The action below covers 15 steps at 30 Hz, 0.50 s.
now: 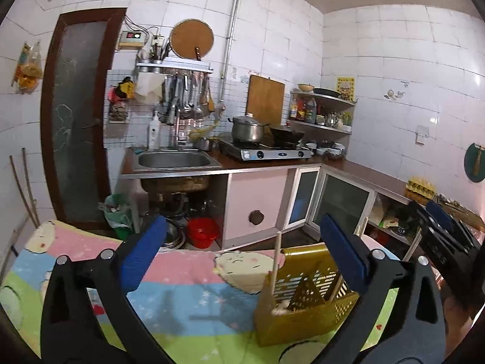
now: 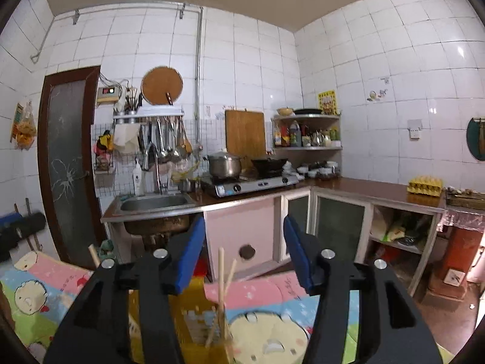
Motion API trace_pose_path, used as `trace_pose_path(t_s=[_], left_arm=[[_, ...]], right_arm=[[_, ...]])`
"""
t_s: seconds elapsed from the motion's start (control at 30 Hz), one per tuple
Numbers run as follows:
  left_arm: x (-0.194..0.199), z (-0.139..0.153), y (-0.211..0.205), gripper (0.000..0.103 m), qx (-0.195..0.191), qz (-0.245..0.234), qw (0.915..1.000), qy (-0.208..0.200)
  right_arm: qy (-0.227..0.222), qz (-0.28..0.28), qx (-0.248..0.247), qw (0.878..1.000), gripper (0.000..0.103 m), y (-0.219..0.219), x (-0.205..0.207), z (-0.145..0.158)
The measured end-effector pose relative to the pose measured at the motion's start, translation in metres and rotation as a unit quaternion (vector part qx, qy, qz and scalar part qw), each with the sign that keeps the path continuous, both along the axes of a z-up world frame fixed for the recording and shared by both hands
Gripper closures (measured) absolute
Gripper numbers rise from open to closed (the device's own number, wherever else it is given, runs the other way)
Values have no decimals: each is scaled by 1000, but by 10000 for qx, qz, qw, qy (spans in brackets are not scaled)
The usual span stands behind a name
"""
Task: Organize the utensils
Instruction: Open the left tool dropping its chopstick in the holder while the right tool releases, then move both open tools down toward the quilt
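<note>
A yellow perforated utensil holder [image 1: 303, 306] stands on a table covered by a pastel cartoon cloth [image 1: 182, 291]. A wooden chopstick [image 1: 275, 267] stands upright in it. My left gripper [image 1: 245, 251] is open wide above the cloth, with the holder by its right finger and nothing between the pads. In the right wrist view the holder [image 2: 194, 318] is blurred, just below my right gripper [image 2: 245, 254]. That gripper is open, and two chopsticks [image 2: 222, 279] rise from the holder into the gap without touching the pads. Another chopstick [image 2: 94, 254] pokes up on the left.
Beyond the table are a steel sink [image 1: 174, 159], a gas stove [image 1: 266, 151] with a pot and a wok, and pink cabinets. Ladles hang on a wall rack [image 1: 188, 97]. An egg tray [image 2: 424, 185] sits on the right counter. The right gripper [image 1: 445, 233] shows at the left wrist view's right edge.
</note>
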<state>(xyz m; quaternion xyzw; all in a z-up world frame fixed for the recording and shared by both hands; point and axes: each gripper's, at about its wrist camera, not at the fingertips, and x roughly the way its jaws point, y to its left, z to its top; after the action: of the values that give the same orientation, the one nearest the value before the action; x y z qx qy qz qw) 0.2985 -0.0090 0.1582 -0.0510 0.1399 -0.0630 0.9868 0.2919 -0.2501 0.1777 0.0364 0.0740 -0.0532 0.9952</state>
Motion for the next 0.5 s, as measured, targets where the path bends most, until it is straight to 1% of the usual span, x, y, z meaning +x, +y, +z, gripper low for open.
trace_pose_path(t_s=[0.07, 0.1, 0.2, 0.27, 0.37, 0.43, 0.5], left_arm=[[-11, 2, 9, 5, 21, 38, 9999, 135], [-15, 1, 11, 5, 31, 51, 9998, 191], [-29, -9, 19, 5, 112, 58, 9993, 355], [-39, -22, 24, 5, 160, 79, 9990, 406], [-43, -43, 25, 5, 212, 66, 9968, 771], [-45, -60, 26, 5, 173, -9, 9946, 1023], [-49, -80, 26, 5, 167, 44, 9927, 1196]], right_arm=[[339, 24, -42, 9994, 44, 2, -13, -4], [425, 49, -44, 9991, 44, 2, -17, -8], [922, 148, -83, 9956, 44, 10, -36, -28], [1201, 176, -91, 9926, 44, 14, -46, -46], [1592, 146, -22, 9871, 44, 18, -57, -72], [1931, 139, 110, 9810, 44, 21, -63, -95], [2190, 141, 129, 9755, 44, 24, -67, -114]])
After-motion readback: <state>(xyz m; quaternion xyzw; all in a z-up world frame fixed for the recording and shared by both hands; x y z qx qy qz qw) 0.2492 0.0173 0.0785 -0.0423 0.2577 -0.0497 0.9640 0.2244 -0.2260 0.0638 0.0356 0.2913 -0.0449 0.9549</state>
